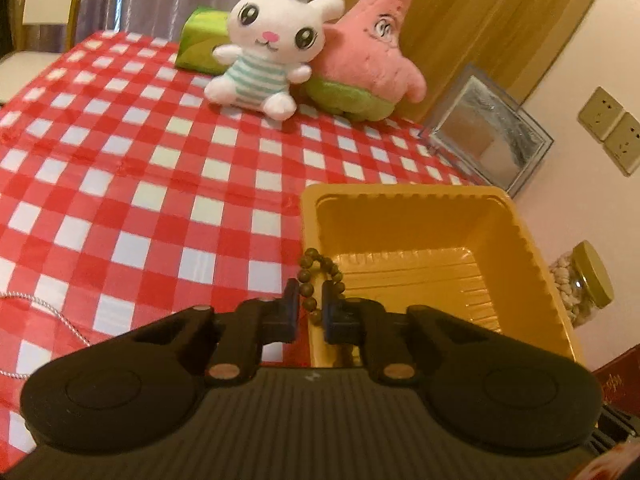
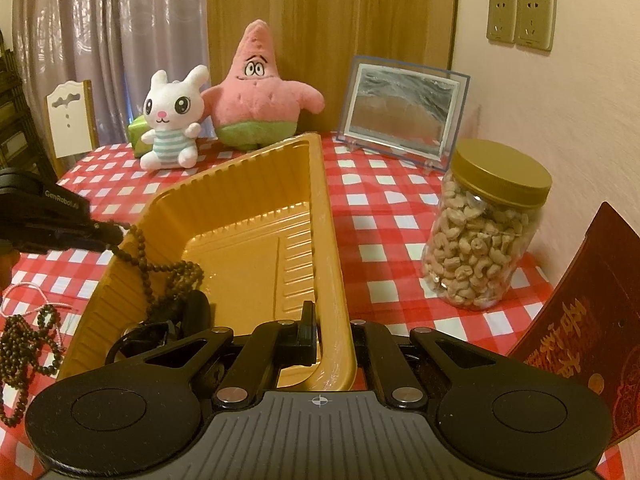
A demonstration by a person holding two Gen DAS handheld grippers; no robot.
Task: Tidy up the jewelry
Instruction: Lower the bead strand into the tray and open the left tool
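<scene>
My left gripper (image 1: 311,303) is shut on a brown bead necklace (image 1: 316,274) at the near left rim of the yellow tray (image 1: 420,196). In the right wrist view the left gripper (image 2: 107,233) holds the bead necklace (image 2: 160,268), which hangs over the tray's left wall and pools inside among dark jewelry (image 2: 188,312). My right gripper (image 2: 335,334) is shut on the yellow tray's near right wall (image 2: 326,216); only its left finger shows. Another bead strand (image 2: 28,344) lies on the cloth left of the tray. A silver chain (image 1: 52,312) lies at the left.
A white bunny toy (image 2: 172,120) and a pink starfish toy (image 2: 260,92) sit at the back with a green box (image 1: 200,42). A framed picture (image 2: 404,108), a jar of cashews (image 2: 484,236) and a red box (image 2: 580,320) stand to the right. A chair (image 2: 70,120) stands beyond the table.
</scene>
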